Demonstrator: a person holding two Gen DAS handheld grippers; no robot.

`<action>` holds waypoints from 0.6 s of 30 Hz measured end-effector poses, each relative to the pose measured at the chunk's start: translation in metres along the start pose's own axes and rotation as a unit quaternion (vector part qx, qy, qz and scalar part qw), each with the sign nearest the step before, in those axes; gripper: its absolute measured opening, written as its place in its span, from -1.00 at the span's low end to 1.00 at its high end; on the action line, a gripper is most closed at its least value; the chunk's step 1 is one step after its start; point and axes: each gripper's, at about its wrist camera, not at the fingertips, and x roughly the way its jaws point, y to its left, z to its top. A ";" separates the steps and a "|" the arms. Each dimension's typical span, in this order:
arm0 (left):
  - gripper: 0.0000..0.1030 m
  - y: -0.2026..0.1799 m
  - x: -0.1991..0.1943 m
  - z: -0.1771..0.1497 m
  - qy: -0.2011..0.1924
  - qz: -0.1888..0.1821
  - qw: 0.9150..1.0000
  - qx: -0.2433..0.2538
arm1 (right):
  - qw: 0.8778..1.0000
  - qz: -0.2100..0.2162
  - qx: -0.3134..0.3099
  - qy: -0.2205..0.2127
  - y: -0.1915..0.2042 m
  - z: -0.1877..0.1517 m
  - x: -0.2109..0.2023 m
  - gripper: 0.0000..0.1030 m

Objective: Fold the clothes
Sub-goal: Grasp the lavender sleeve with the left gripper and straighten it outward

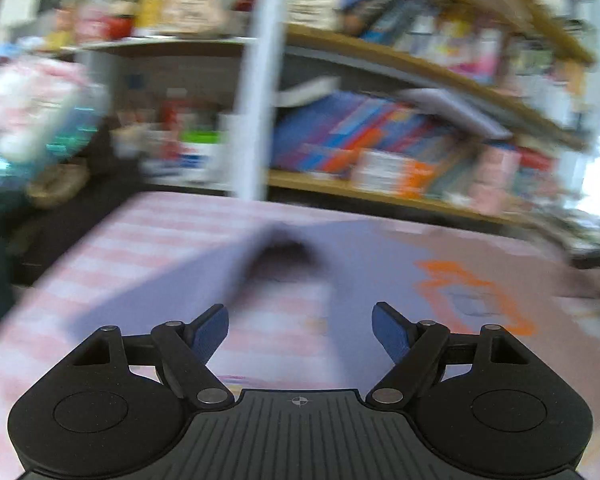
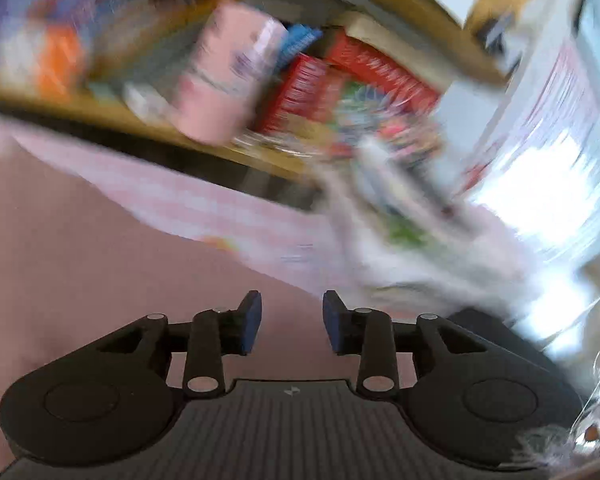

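Two hand-held grippers hang over a table draped in a pink-and-white checked cloth (image 1: 172, 236), both cameras smeared by motion blur.

The left gripper (image 1: 300, 334) stands released, its blue-padded fingers (image 1: 210, 332) spread wide with nothing between them. Under it lies a lavender garment (image 1: 364, 264), spread across the cloth from about 9 o'clock to 3 o'clock of the left wrist view, its neck opening (image 1: 288, 252) a dark hollow just past the fingertips at 12 o'clock. An orange printed outline (image 1: 476, 300) marks the fabric at 2 o'clock of the gripper. The checked cloth shows through between the fingers, so the gripper appears to sit over the gap near the collar; blur hides whether it touches the fabric.

The right gripper (image 2: 292, 322) is also released, its blue pads (image 2: 252, 320) parted by a narrower gap, empty. In the right wrist view a pinkish stretch of the garment (image 2: 80, 256) fills the frame from 9 o'clock down to 6 o'clock, passing beneath the fingers. At 2 o'clock, a rumpled white heap of cloth (image 2: 412, 248) with coloured specks rests on the checked table cover.

Behind the table, wooden shelves (image 1: 380, 196) packed with books and boxes run across 12 to 3 o'clock, split by a white upright post (image 1: 256, 92). A pink box (image 2: 220, 80) stands out on the shelf in the right wrist view.
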 end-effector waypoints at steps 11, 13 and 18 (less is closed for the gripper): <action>0.53 0.036 0.033 -0.013 0.085 0.133 0.987 0.032 | 0.972 0.231 -0.031 -0.017 0.061 -0.075 -0.111 -0.20; 0.50 0.042 0.046 -0.004 0.092 0.150 0.983 0.049 | 0.971 0.236 -0.034 -0.020 0.067 -0.081 -0.119 -0.20; -0.40 0.057 0.080 0.018 0.109 0.194 0.971 0.091 | 0.967 0.252 -0.028 -0.016 0.072 -0.092 -0.128 -0.22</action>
